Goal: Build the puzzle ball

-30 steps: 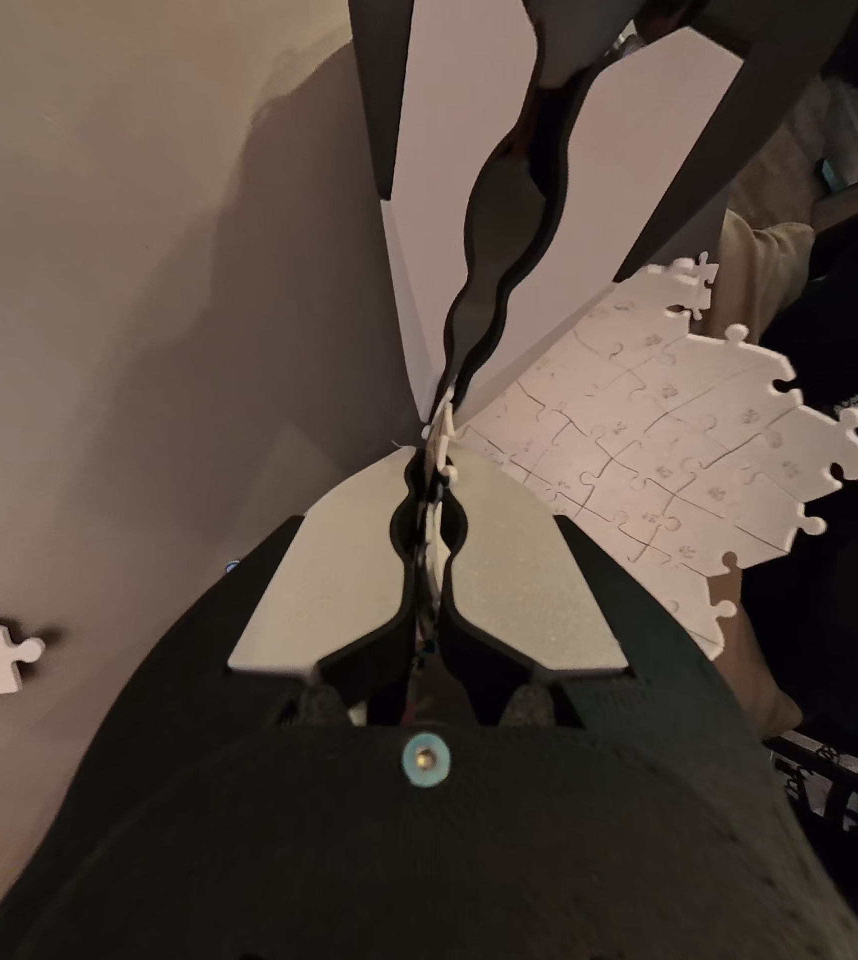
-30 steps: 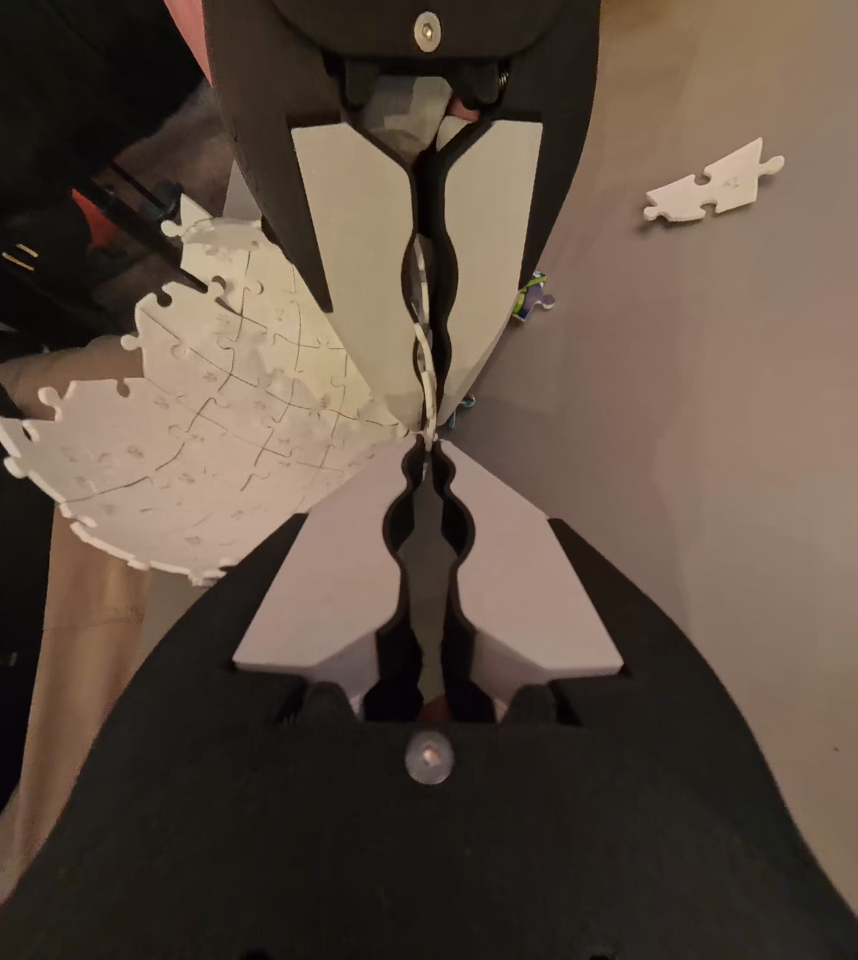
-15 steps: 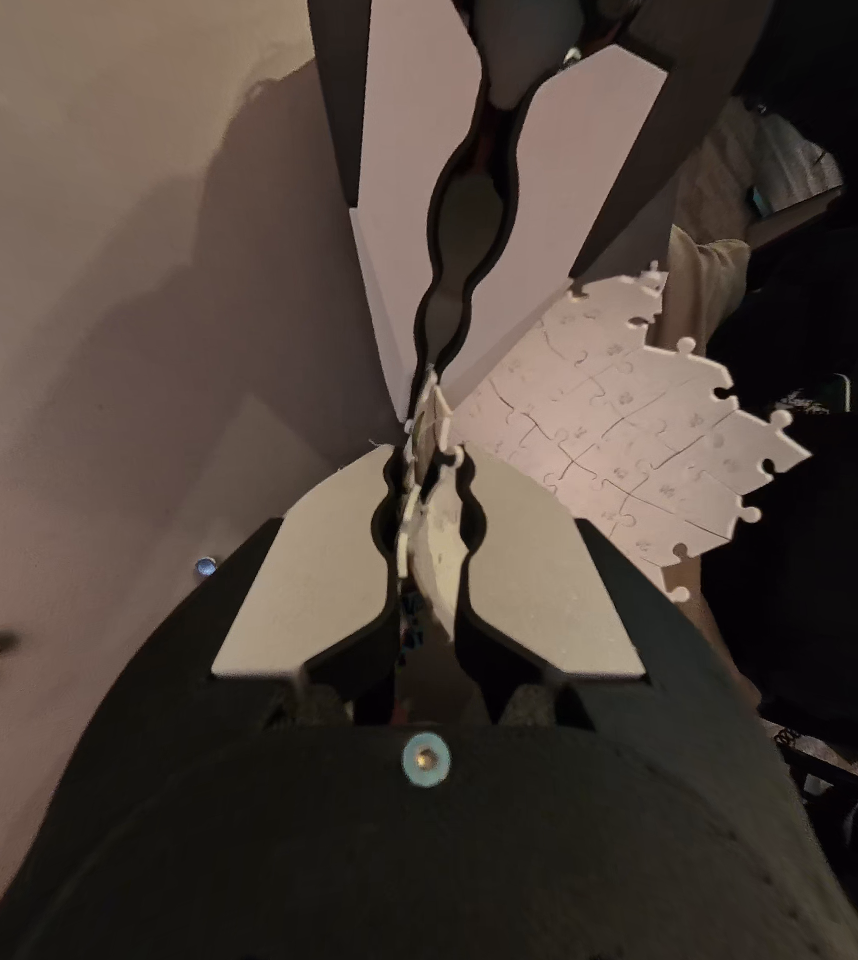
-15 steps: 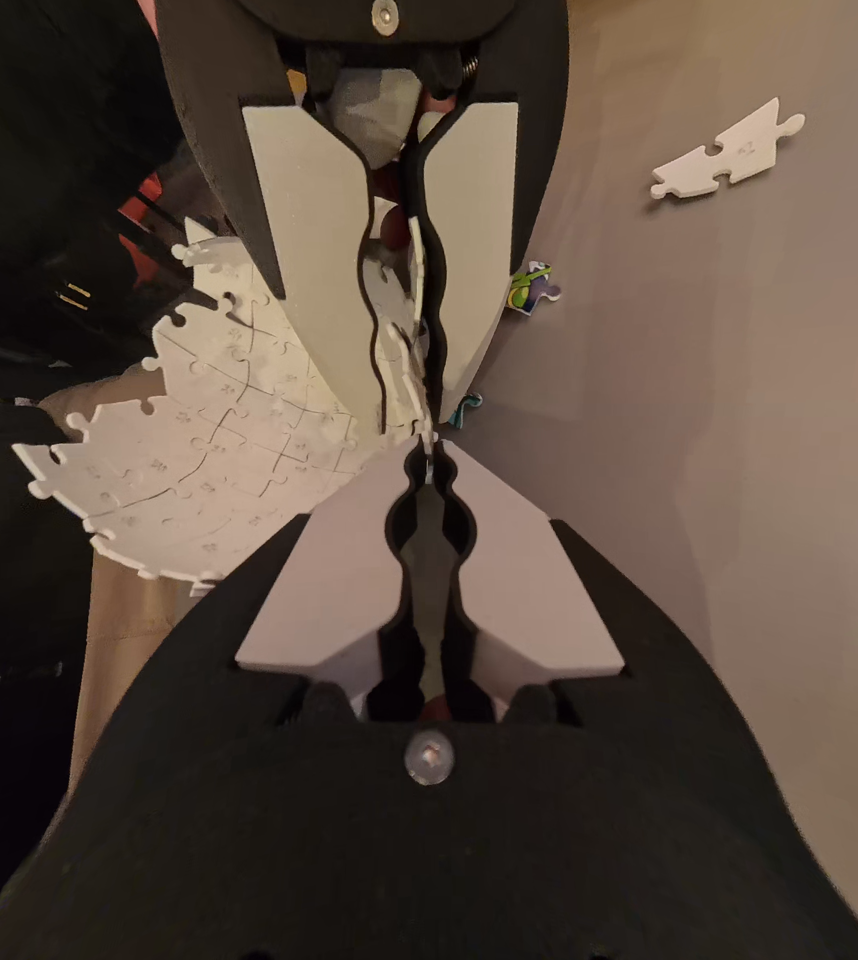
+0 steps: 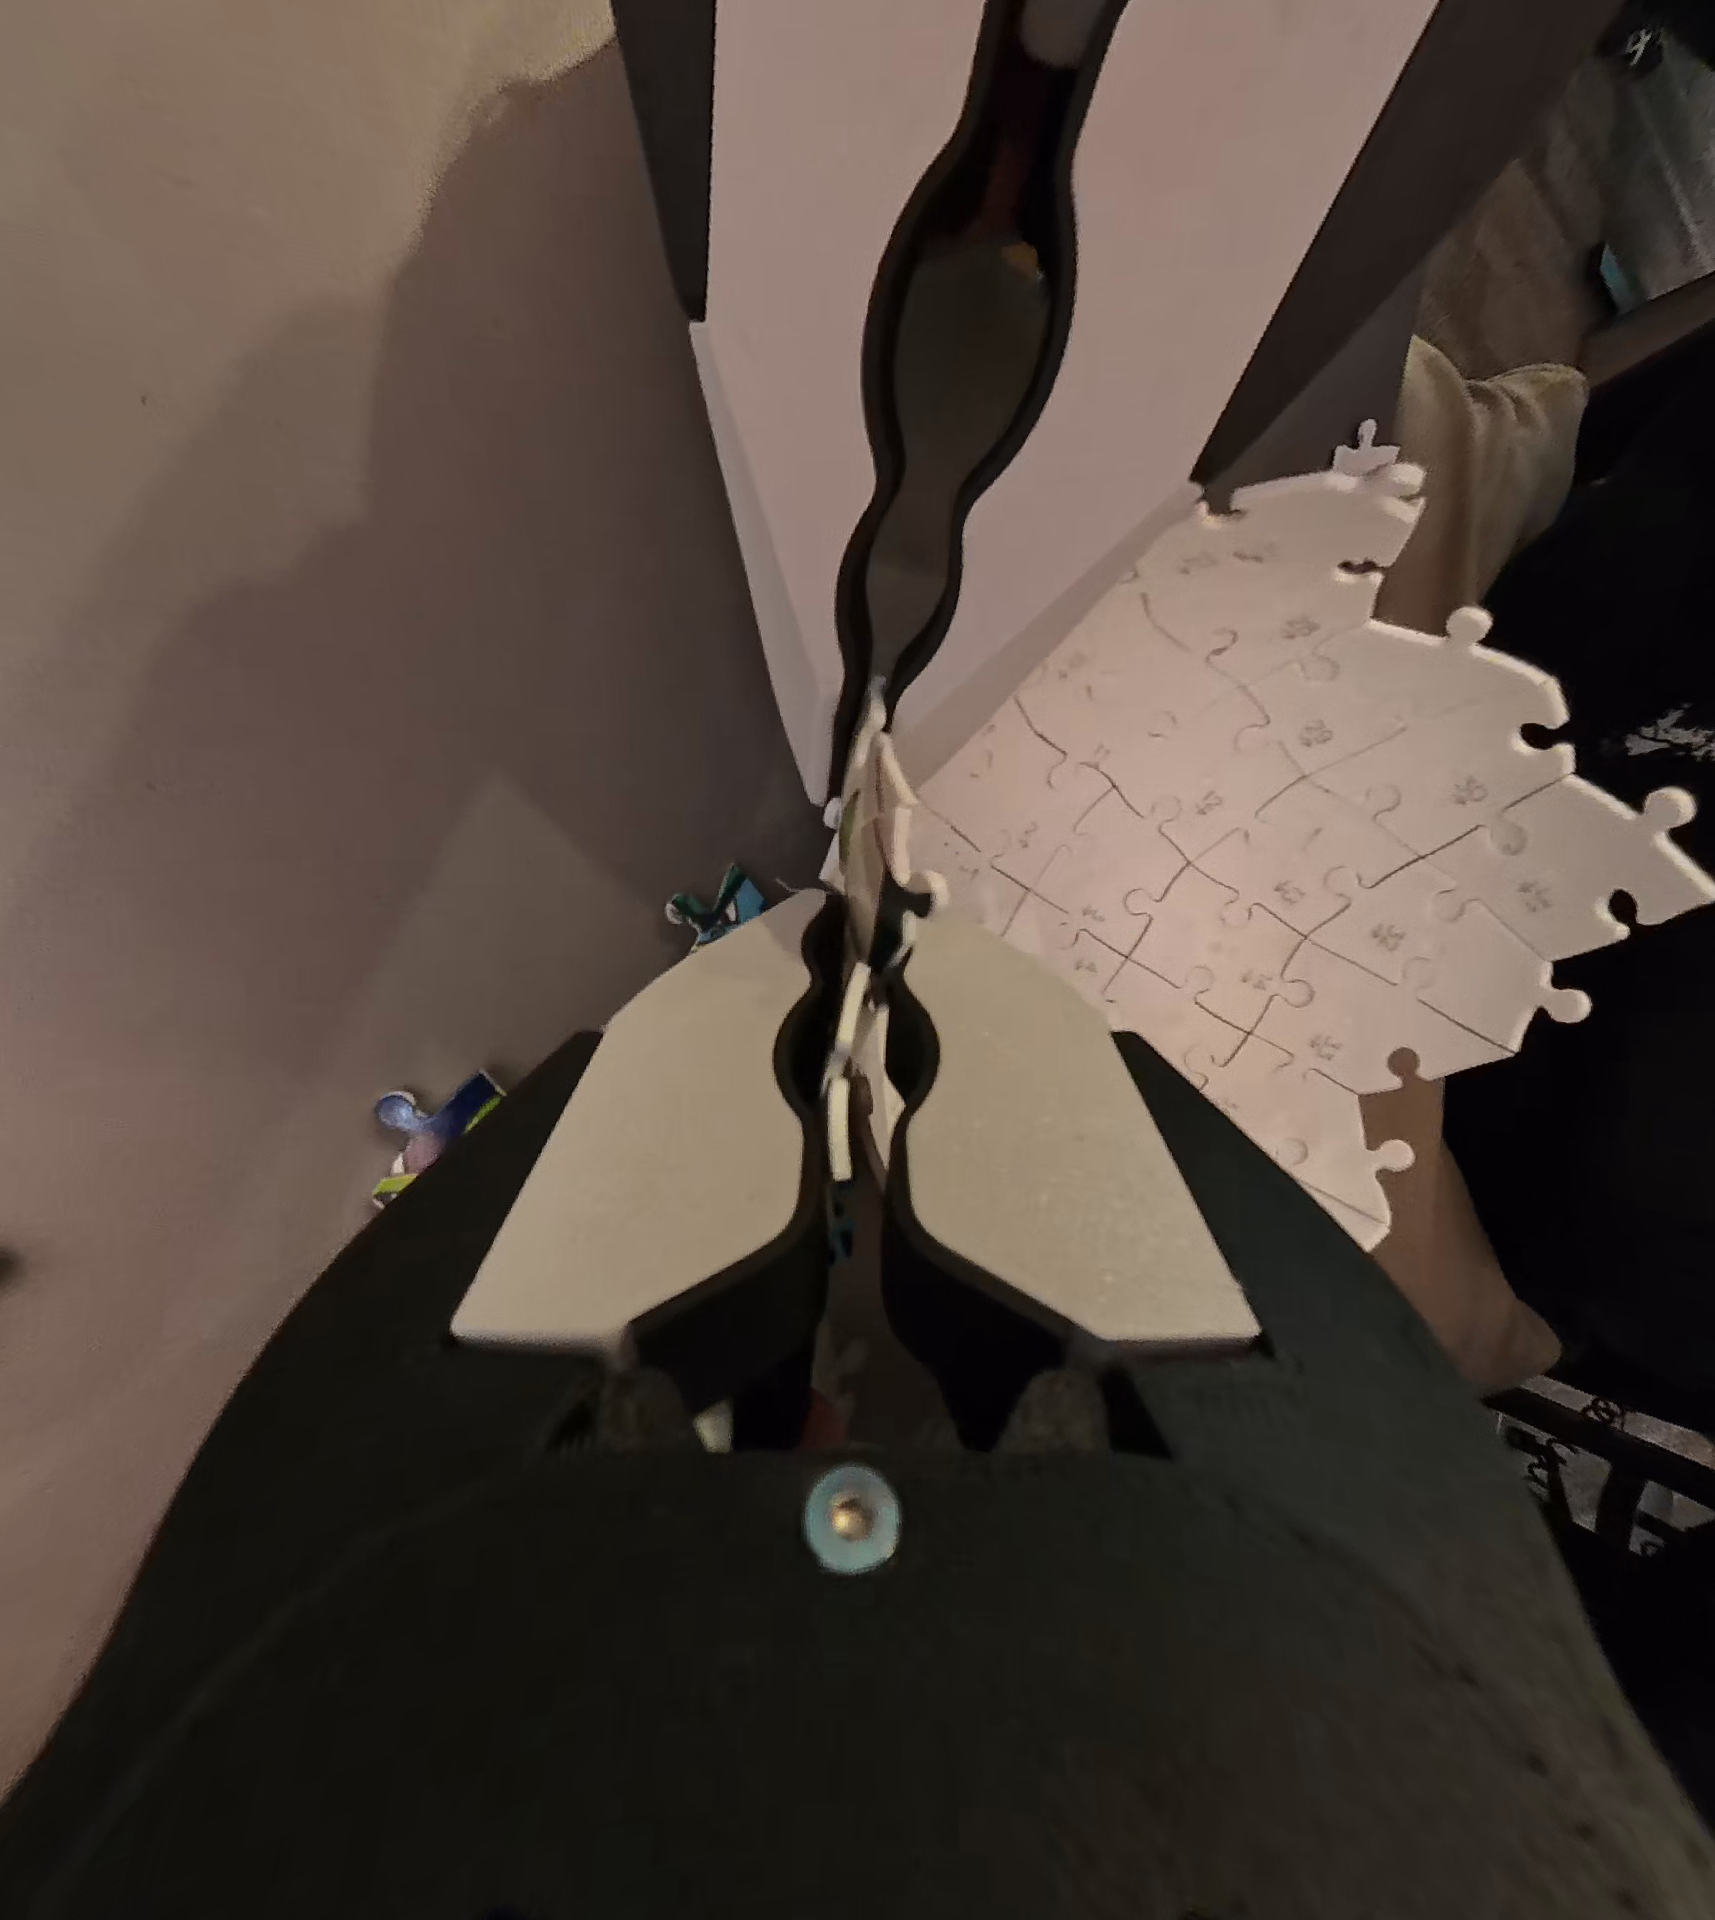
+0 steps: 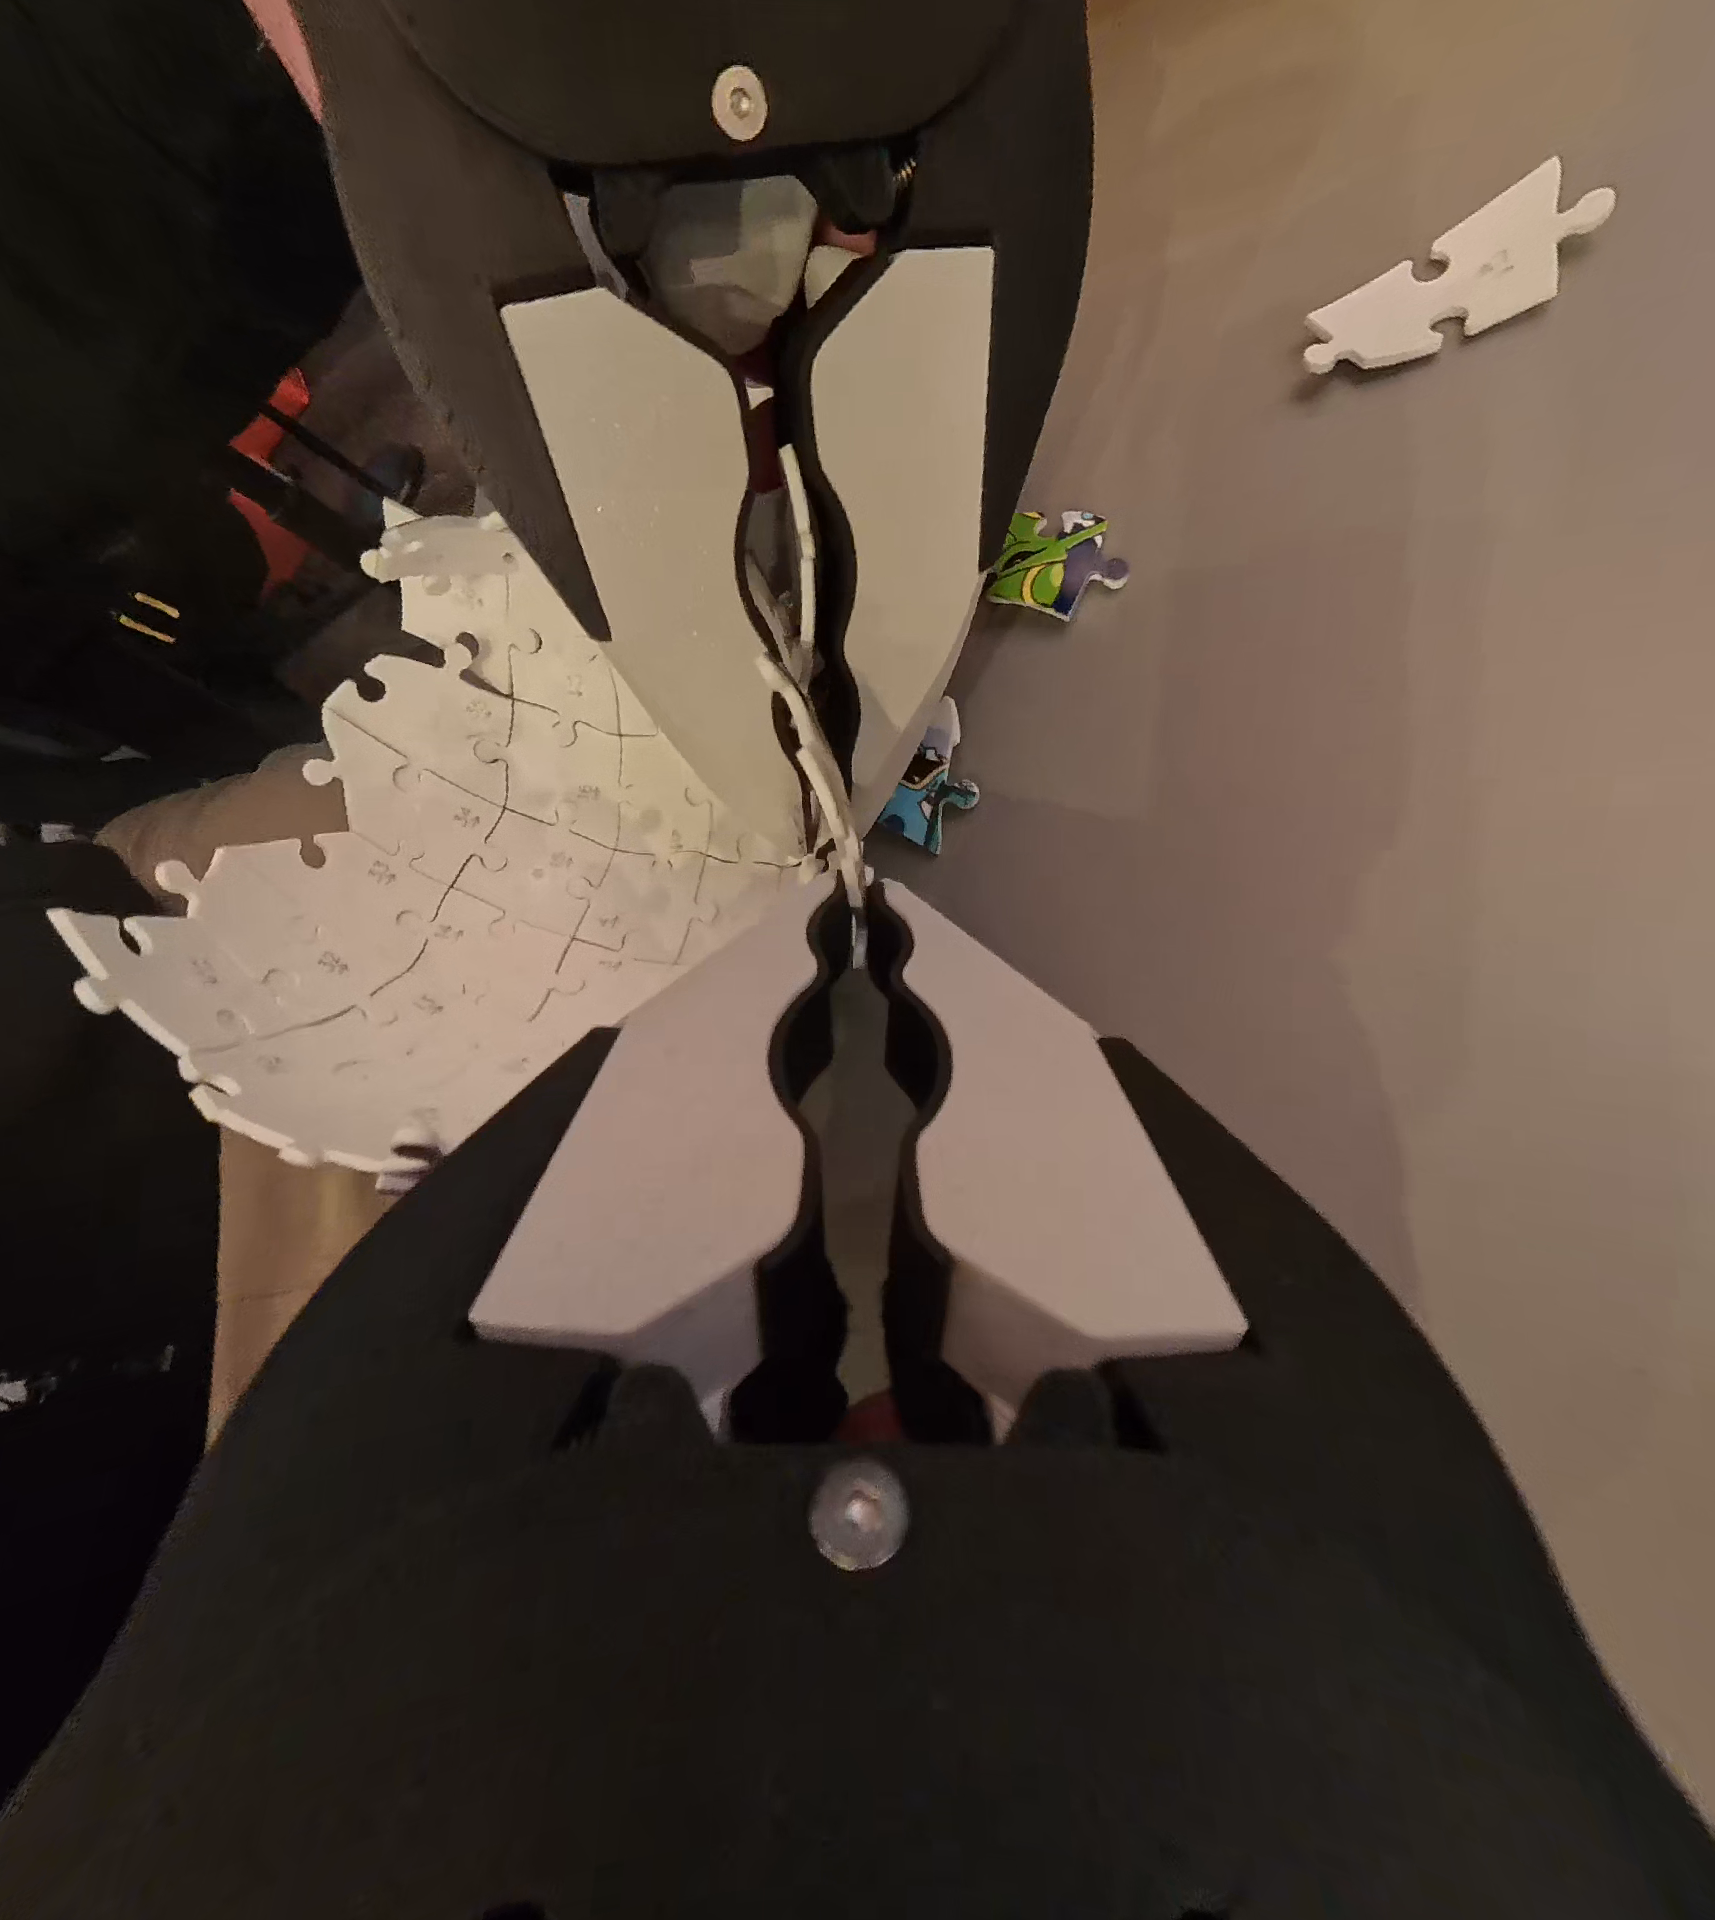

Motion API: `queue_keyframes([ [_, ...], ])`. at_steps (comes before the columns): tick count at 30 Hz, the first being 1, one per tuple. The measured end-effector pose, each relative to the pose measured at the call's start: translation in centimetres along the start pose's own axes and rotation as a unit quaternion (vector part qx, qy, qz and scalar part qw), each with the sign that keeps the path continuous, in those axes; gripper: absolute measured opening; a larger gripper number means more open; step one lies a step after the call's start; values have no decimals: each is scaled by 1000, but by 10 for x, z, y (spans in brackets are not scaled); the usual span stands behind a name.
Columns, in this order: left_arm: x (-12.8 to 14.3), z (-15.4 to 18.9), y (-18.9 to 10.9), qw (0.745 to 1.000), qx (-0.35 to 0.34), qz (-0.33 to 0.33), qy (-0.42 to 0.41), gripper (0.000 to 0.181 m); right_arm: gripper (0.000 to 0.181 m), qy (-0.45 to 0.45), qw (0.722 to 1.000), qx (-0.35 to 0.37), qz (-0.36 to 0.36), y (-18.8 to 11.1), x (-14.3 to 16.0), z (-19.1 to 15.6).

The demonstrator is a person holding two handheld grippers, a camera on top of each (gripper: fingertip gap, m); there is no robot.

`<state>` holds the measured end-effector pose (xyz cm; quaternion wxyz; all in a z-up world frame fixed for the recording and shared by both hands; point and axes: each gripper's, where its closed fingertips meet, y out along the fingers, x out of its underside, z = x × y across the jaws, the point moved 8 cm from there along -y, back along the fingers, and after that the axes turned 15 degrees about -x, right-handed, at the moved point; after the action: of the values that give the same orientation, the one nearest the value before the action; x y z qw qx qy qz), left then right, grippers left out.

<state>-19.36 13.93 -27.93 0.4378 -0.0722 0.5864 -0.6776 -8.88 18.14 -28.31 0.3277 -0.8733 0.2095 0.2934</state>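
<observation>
Puzzle shell (image 6: 437,914): white inner face, dark seam lines. Loose pieces: one white (image 6: 1455,286), one green-blue print (image 6: 1055,566), one blue print (image 6: 931,790). Table (image 6: 1455,935): plain grey-beige. Gripper bodies black, pads (image 6: 1050,1195) pale grey.

Your left wrist view looks forward along the left gripper (image 5: 868,914), down toward the grey table (image 5: 209,520), very close in. Your right wrist view looks along the right gripper (image 6: 858,914) the opposite way, equally close. Each camera faces the other gripper tip to tip. Both share the curved white puzzle shell (image 5: 1300,831) (image 6: 437,883), two coloured pieces (image 5: 718,904) (image 6: 926,800) and the table.
</observation>
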Motion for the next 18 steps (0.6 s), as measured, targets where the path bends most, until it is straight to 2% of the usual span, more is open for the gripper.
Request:
queue_keyframes([
  [18, 0, 1, -1, 1000, 2, 12, 6, 3, 5, 53, 999, -3, 11, 1, 0, 1],
])
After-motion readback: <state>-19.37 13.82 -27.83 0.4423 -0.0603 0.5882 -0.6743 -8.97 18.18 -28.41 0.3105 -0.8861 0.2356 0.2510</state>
